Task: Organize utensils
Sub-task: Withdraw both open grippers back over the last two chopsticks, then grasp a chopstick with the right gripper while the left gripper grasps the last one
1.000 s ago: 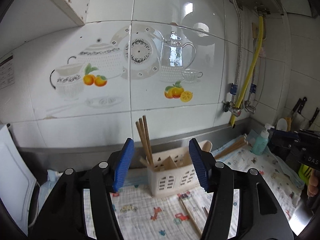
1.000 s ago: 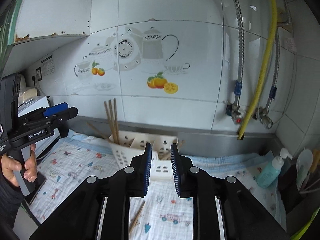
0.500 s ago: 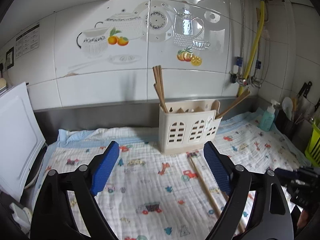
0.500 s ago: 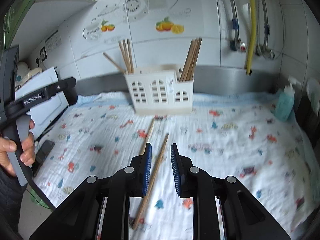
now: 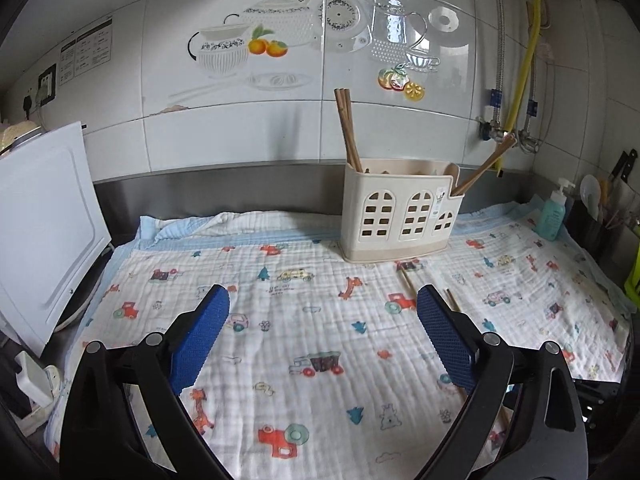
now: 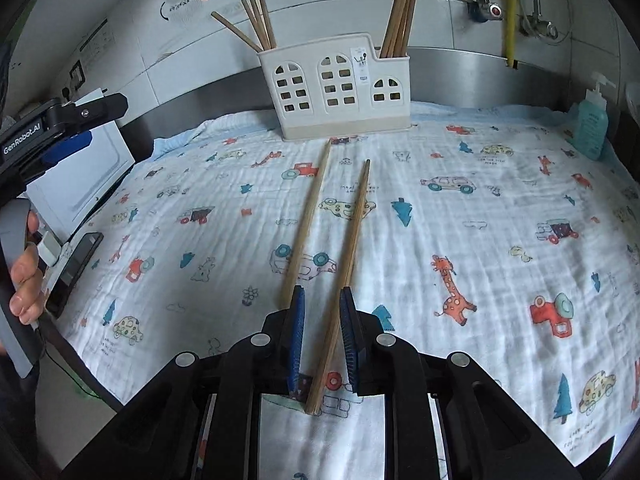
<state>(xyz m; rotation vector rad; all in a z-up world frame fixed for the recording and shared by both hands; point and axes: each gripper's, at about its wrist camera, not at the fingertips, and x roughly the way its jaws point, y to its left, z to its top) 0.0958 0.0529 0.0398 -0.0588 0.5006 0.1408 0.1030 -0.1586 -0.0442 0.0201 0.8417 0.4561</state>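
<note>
A cream utensil caddy (image 6: 336, 88) stands at the back of the cloth and holds several wooden chopsticks (image 6: 400, 8); it also shows in the left wrist view (image 5: 400, 220). Two loose chopsticks lie on the cloth: one on the left (image 6: 306, 220) and one on the right (image 6: 348, 248). My right gripper (image 6: 320, 308) is low over the cloth with its narrow jaws on either side of the right chopstick, not closed on it. My left gripper (image 5: 320, 324) is wide open and empty above the cloth.
A patterned cloth (image 5: 320, 344) covers the counter. A white board (image 5: 40, 232) leans at the left. A teal soap bottle (image 6: 590, 124) stands at the right, with knives and utensils (image 5: 608, 196) beyond. A phone (image 6: 74, 264) lies at the left edge.
Both grippers have tilted down from the wall toward the cloth. The right gripper has dropped low, its jaws now straddling the right loose chopstick. The left gripper has opened wider.
</note>
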